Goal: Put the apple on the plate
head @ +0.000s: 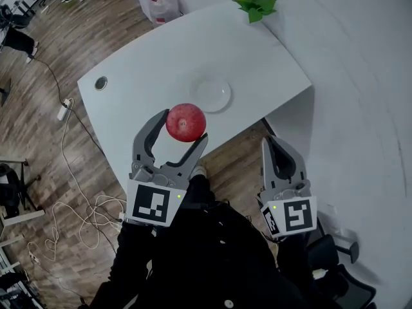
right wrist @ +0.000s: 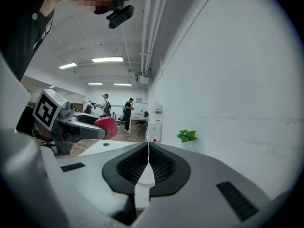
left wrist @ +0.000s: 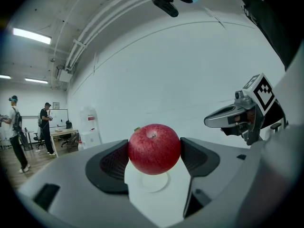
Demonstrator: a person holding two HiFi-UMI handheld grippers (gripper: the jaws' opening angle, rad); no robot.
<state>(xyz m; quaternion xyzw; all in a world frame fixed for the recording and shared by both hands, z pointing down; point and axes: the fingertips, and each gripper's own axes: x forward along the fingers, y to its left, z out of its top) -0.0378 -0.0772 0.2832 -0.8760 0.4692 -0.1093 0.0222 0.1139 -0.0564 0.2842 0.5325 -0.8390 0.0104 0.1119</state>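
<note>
A red apple [head: 186, 122] is clamped between the jaws of my left gripper [head: 182, 125], held in the air above the near part of the white table [head: 141, 76]. In the left gripper view the apple [left wrist: 154, 148] fills the gap between the dark pads, with the white plate [left wrist: 153, 180] showing just below it. The plate [head: 213, 95] lies on the table a little beyond and right of the apple. My right gripper [head: 279, 148] hangs shut off the table's near right edge, holding nothing; its pads [right wrist: 148, 161] meet.
A green plant [head: 255, 4] stands at the table's far corner by the white wall. A round cable hole [head: 101, 82] sits at the table's left end. Cables [head: 71, 192] trail over the wooden floor, and a water jug [head: 162, 5] stands behind the table. People stand far off.
</note>
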